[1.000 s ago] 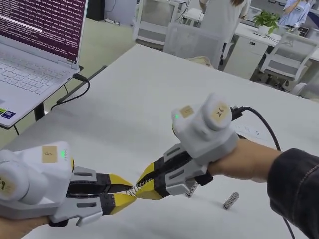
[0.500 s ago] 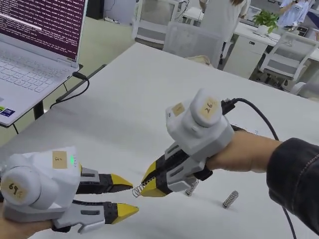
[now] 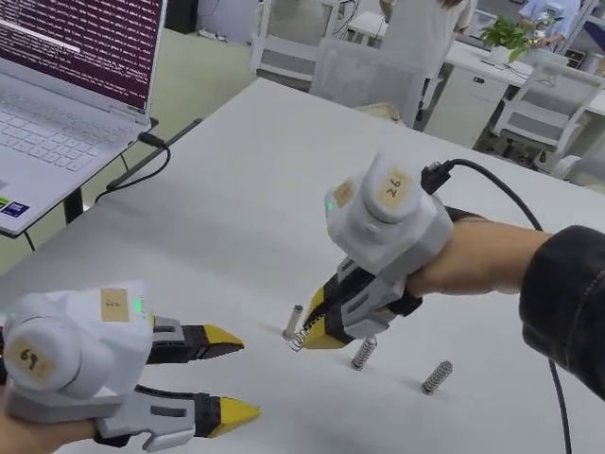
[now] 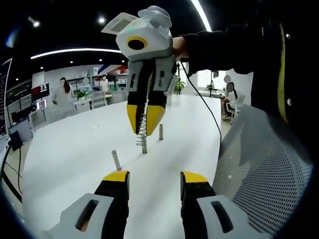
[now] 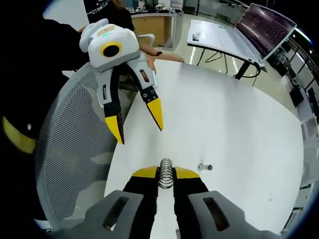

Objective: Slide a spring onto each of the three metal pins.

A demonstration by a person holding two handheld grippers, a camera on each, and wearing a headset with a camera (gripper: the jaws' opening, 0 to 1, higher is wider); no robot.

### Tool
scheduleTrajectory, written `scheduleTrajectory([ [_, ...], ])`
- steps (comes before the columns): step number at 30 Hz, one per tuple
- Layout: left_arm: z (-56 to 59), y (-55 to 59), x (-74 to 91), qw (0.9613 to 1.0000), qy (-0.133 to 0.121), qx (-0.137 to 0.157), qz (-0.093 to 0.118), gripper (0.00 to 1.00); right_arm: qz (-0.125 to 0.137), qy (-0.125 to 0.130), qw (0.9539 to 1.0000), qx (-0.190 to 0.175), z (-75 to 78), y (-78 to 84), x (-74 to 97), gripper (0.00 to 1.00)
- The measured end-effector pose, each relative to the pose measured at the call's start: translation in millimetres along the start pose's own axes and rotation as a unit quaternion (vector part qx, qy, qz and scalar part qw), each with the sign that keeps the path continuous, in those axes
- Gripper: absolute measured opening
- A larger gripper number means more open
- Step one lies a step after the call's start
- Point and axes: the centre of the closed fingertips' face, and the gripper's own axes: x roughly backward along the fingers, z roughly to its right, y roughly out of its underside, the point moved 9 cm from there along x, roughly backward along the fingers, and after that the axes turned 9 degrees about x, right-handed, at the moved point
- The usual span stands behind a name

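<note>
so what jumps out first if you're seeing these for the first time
The right claw, mid-table in the head view, is shut on a small spring just beside a bare upright metal pin. The left claw hangs open at the lower left, pointing toward it. Two more springs stand on the white table to the pin's right, and an open laptop sits at the upper left.

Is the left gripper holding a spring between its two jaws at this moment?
No, the left gripper has its jaws wide apart with nothing between them; the spring sits in the right gripper.
</note>
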Motion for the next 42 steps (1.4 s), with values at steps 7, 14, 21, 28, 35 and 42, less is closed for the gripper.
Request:
scheduleTrajectory([
  [7, -1.7, 4.3, 1.2, 0.9999, -0.005, 0.01, -0.002, 0.4, -0.016, 0.016, 0.9997, -0.004, 15.7, 3.9, 7.8, 0.08],
  [14, -6.1, 9.3, 1.2, 0.9996, -0.019, 0.019, -0.006, 0.54, -0.02, 0.024, 0.9995, -0.009, 26.0, 5.1, 9.5, 0.08],
  [21, -9.5, 12.7, 1.2, 0.9993, -0.031, 0.022, -0.006, 0.64, -0.023, 0.024, 0.9993, -0.015, 36.6, 6.0, 7.2, 0.08],
  [28, -13.0, 18.7, 1.5, 0.9987, -0.045, 0.022, -0.01, 0.7, -0.031, 0.022, 0.9992, -0.016, 47.9, 4.4, 5.2, 0.08],
  [35, -17.0, 18.3, 2.3, 0.9983, -0.053, 0.021, -0.006, 0.73, -0.049, 0.017, 0.9986, -0.011, 58.2, 6.0, -0.7, 0.08],
  [42, -19.4, 19.3, 2.6, 0.9984, -0.056, 0.011, -0.004, 0.73, -0.069, 0.007, 0.9975, -0.015, 67.6, 10.8, -12.0, 0.08],
])
